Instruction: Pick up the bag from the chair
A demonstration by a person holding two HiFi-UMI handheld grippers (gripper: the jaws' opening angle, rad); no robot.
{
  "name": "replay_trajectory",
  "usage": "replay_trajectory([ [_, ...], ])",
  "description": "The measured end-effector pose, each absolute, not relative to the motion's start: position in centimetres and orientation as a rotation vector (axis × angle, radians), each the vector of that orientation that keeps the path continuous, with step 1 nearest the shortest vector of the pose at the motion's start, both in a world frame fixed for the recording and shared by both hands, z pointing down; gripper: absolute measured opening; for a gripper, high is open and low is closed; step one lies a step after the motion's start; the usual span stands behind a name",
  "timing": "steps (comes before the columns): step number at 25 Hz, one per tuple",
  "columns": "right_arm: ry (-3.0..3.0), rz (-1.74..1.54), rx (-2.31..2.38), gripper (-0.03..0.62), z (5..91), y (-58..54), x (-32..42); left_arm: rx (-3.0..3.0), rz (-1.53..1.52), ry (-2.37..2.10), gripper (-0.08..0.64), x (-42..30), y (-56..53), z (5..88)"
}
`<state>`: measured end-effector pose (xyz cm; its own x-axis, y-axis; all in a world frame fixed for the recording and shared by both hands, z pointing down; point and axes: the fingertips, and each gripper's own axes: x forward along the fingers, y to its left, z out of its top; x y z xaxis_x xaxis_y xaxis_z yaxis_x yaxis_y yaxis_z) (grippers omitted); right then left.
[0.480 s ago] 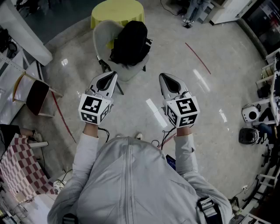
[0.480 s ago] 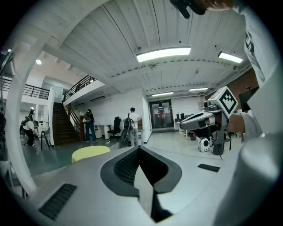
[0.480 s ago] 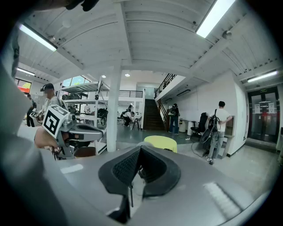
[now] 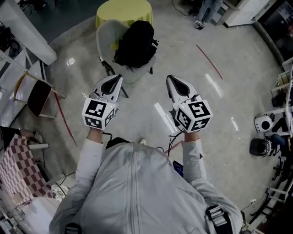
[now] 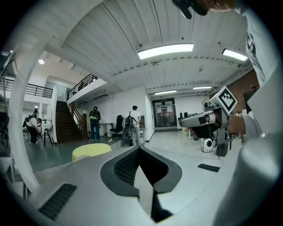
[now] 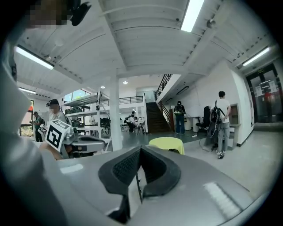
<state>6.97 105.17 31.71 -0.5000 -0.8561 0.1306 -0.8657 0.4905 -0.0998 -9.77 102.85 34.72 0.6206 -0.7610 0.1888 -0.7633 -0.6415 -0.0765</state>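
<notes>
My left gripper and right gripper are both shut and empty, well short of the white chair. The black backpack rests on that chair's seat, its length running up the chair's back, ahead of me. My left gripper is nearer. A yellow table stands just behind the chair.

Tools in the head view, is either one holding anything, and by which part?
Nothing is held. The left tool and right tool are both shut and empty; the black bag sits on the chair ahead of them, untouched.
</notes>
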Motion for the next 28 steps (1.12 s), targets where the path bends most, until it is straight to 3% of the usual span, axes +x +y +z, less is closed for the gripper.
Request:
replay_trajectory([
  [13, -2.626, 0.273, 1.453, 0.011, 34.8, 99.4, 8.2, 2.754, 0.375, -1.361, 0.005, -9.1, 97.8, 37.1],
  [28, -2.526, 0.223, 1.475, 0.011, 34.3, 78.8, 6.8, 2.783, 0.328, -1.289, 0.005, -10.0, 74.4, 36.8],
])
